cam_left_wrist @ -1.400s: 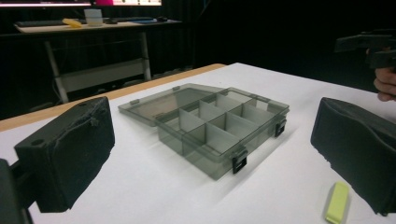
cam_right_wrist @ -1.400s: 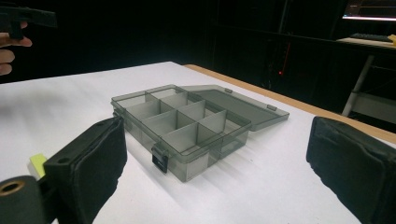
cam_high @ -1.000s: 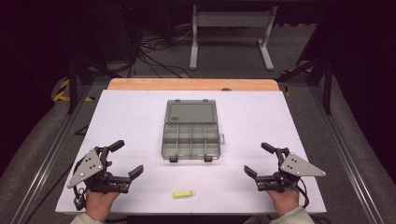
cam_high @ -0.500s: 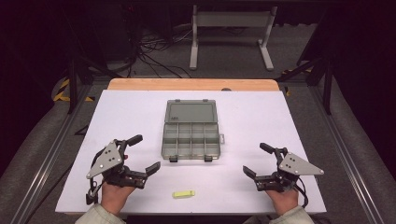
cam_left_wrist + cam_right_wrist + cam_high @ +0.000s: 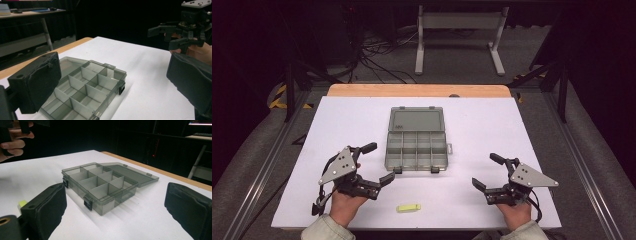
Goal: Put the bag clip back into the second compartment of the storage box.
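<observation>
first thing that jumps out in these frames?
The open grey compartment box at the middle of the white table, lid laid flat on the far side, all compartments empty. Flanking it, the left gripper and right gripper sit with jaws spread, holding nothing. A small yellow-green piece lies alone near the front edge.

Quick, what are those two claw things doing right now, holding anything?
Left gripper: open, holding nothing, beside the open grey plastic compartment box.
Right gripper: open, holding nothing.

open organizer box [image 5: 416,139] blocks table [image 5: 492,125] centre; yellow piece [image 5: 408,207] near front edge.
</observation>
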`<control>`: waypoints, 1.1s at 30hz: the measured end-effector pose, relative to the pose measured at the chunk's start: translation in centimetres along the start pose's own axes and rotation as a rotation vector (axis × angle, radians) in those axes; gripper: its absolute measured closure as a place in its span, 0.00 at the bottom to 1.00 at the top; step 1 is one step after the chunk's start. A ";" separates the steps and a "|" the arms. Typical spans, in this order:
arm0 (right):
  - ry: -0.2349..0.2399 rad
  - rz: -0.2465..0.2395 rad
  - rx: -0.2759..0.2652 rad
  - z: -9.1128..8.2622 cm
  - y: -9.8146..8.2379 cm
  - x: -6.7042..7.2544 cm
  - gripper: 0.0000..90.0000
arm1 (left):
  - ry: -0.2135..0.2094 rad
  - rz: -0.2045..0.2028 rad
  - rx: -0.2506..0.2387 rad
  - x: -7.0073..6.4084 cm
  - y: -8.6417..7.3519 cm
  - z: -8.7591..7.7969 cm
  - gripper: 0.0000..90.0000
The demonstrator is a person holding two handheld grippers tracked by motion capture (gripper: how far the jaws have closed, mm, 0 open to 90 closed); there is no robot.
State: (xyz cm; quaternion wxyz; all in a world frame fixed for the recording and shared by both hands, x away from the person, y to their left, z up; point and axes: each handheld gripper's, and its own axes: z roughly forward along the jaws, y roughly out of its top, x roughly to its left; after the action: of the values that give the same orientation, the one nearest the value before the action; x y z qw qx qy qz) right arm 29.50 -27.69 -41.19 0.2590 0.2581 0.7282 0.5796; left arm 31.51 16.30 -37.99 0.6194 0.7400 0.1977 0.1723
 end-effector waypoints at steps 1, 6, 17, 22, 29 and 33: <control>0.000 -0.001 0.001 0.0 0.0 0.0 0.05 | -0.005 0.000 0.002 -0.1 0.0 0.2 0.00; 0.005 0.003 0.006 0.1 0.0 0.0 0.05 | -0.041 0.021 0.068 -0.3 0.4 1.0 0.01; 0.012 0.006 0.011 0.1 0.0 -0.1 0.05 | -0.077 0.068 0.274 -1.6 1.7 1.9 0.00; 0.013 0.009 0.013 0.1 0.0 -0.1 0.05 | -0.100 0.072 0.365 -2.1 1.8 2.5 0.00; 0.013 0.008 0.013 0.1 0.0 -0.1 0.05 | -0.124 0.058 0.461 -2.5 1.7 3.2 0.01; 0.014 0.011 0.013 0.1 0.0 -0.1 0.05 | -0.143 0.045 0.543 -2.7 1.4 3.8 0.01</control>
State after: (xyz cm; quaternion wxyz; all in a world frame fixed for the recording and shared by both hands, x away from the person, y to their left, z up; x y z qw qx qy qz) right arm 29.61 -27.71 -41.23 0.2491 0.2596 0.7324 0.5781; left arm 31.23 11.48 -37.31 0.4068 0.8934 0.1756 0.0740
